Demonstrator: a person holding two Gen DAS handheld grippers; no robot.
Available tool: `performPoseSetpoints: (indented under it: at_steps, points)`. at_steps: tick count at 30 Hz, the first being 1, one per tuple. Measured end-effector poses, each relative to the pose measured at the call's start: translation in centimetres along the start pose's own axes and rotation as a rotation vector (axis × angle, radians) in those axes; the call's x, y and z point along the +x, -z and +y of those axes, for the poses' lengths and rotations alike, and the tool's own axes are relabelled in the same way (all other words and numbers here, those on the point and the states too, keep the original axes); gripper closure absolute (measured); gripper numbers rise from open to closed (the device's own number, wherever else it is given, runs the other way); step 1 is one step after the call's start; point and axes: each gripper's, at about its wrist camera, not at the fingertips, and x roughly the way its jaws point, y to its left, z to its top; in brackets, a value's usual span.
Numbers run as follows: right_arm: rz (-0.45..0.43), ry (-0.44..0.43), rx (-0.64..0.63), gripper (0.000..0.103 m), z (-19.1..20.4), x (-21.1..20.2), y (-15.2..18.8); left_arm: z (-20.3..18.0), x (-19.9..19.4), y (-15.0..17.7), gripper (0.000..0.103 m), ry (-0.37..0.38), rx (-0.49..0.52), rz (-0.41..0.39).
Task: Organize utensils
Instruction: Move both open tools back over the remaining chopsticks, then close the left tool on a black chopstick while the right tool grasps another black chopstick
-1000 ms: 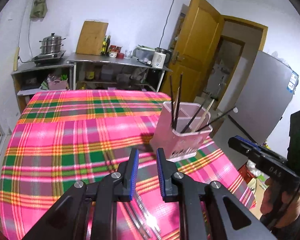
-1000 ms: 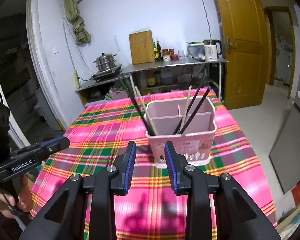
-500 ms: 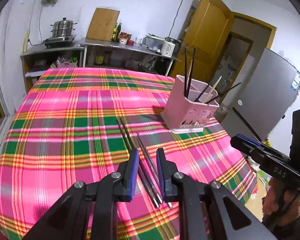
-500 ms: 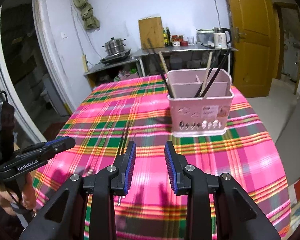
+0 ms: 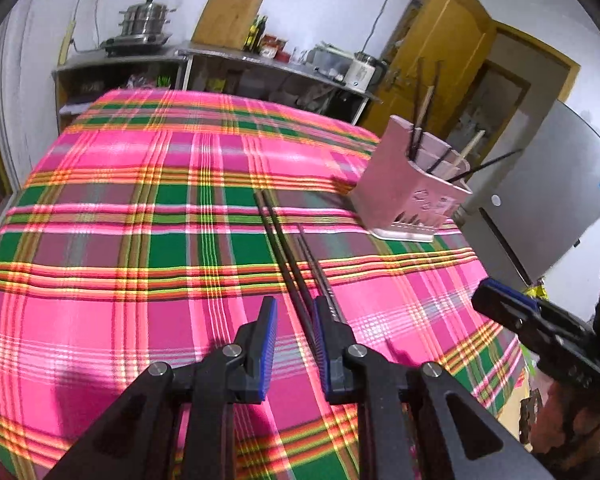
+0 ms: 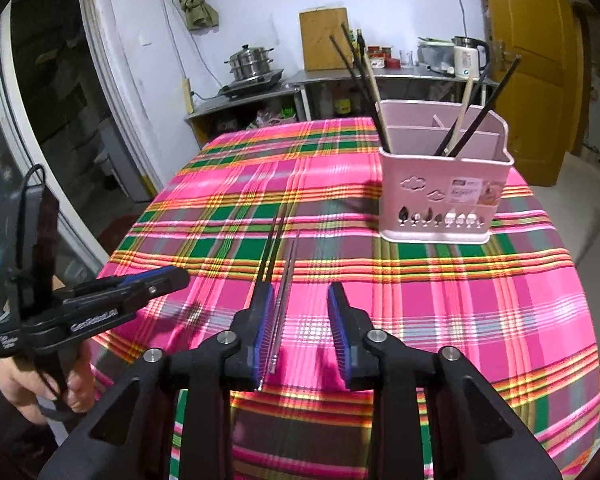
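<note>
A pink utensil holder point(image 5: 410, 196) point(image 6: 444, 184) stands on the plaid tablecloth with several chopsticks upright in it. A pair of black chopsticks point(image 5: 280, 244) point(image 6: 270, 240) and a pair of metal chopsticks point(image 5: 316, 268) point(image 6: 287, 276) lie flat on the cloth, side by side. My left gripper point(image 5: 294, 320) is open and empty, above the near ends of the chopsticks. My right gripper point(image 6: 300, 312) is open and empty, above the same ends; the metal pair runs between its fingers.
The round table point(image 5: 100, 240) has its edge near both grippers. Behind it stand a metal counter point(image 5: 260, 60) with a steamer pot, a cutting board and a kettle, a yellow door point(image 6: 532, 60), and a grey fridge point(image 5: 548, 200) at the right.
Both grippers have drawn back from the holder toward the near table edge and lowered over the chopsticks lying on the cloth. Both stay open.
</note>
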Motion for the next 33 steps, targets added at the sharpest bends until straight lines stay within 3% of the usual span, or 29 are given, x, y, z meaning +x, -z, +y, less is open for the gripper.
performPoseSetpoints:
  at_steps: [9,21,33]
  points:
    - [0.062,-0.026,-0.006,0.083,-0.2,3.9,-0.5,1.4,6.1,-2.2,0.085,-0.023,-0.058,0.051]
    - [0.099,-0.034,0.007,0.083,-1.1,6.5,-1.0,1.5,10.4,-3.6,0.085,-0.070,-0.053,0.088]
    - [0.107,-0.022,0.021,0.083,-1.8,7.1,-1.4,-0.8,11.6,-3.4,0.088,-0.186,0.114,0.058]
